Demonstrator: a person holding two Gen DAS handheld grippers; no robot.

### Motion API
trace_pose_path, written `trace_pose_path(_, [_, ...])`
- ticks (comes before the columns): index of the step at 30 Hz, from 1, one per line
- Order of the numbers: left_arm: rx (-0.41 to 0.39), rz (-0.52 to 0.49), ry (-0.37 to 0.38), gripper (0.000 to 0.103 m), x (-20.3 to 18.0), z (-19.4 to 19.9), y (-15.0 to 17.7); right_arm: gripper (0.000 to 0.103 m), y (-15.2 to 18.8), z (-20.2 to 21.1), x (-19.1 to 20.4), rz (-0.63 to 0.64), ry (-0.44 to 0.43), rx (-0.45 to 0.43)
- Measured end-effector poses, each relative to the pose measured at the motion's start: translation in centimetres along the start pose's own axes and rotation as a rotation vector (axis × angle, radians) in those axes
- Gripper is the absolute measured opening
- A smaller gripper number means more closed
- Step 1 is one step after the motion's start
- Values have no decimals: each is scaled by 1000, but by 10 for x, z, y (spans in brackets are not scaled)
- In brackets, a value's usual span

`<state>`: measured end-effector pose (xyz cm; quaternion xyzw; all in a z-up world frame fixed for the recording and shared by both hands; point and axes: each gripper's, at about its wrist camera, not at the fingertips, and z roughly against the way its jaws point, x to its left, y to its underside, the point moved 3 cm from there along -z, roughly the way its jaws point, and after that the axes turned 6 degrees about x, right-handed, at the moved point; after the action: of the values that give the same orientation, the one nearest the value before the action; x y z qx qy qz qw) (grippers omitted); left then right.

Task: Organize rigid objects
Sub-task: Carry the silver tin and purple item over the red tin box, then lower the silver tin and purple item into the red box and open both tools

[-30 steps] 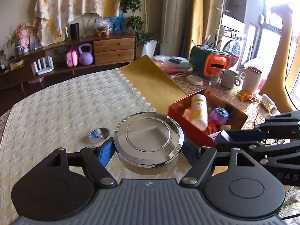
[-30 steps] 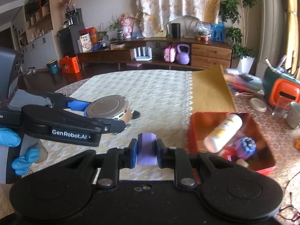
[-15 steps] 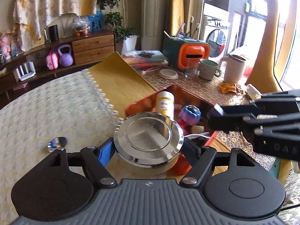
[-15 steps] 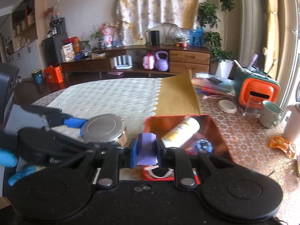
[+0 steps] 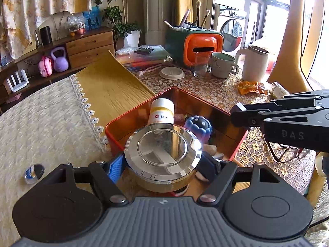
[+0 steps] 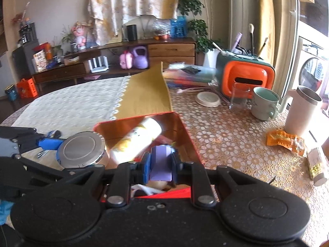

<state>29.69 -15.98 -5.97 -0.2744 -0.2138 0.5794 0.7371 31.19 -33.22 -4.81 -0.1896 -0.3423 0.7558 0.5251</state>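
Left gripper (image 5: 163,160) clamped on a round chrome tin (image 5: 162,151), blue pads (image 5: 115,165) pressed to its sides – tin held level, over the near-left corner of the red metal box (image 5: 131,115). From the right wrist view the same tin (image 6: 81,151) sits just left of the box wall (image 6: 133,121), the left gripper's arm crossing the lower left.

Right gripper (image 6: 160,162) closed on a small purple block (image 6: 160,161), fingers narrow, block upright between the blue pads (image 6: 146,165), held above the open box. In the left wrist view the right gripper's black side (image 5: 287,119) shows white letters "DAS", rest cut off.

Inside the box: a white bottle (image 5: 161,112) with yellow band lying on its side, red logo and small characters on its label – too small to read; a blue bumpy ball (image 5: 198,126) beside it; other bits under the tin, hidden.

Box rests where the yellow mat (image 5: 111,90) meets the gold-patterned tablecloth (image 5: 216,90). On the white lace cloth (image 5: 41,123), a small flat blue-and-silver item (image 5: 34,173), well apart from the box.

Farther back: orange-and-green holder (image 5: 202,47) with brushes, clear glass (image 5: 200,65), pale green mug (image 5: 223,64), white jug (image 5: 255,65), round coaster (image 5: 171,73), orange snack wrapper (image 5: 251,87), eyeglasses (image 5: 292,153) near the right gripper. Small jar of yellow-green bits (image 6: 316,166) on its side in the right wrist view.
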Motion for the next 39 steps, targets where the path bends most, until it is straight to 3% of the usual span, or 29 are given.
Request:
trace_pose_path(6, [14, -25, -25, 77, -8, -24, -10, 20, -2, -23, -10, -14, 12, 31])
trace_pose_path(16, [49, 6, 11, 77, -9, -48, -5, 20, 6, -46, -12, -21, 3, 69])
trace_pose_path(39, [94, -9, 83, 78, -21, -47, 3, 21, 16, -51, -18, -92, -11, 123])
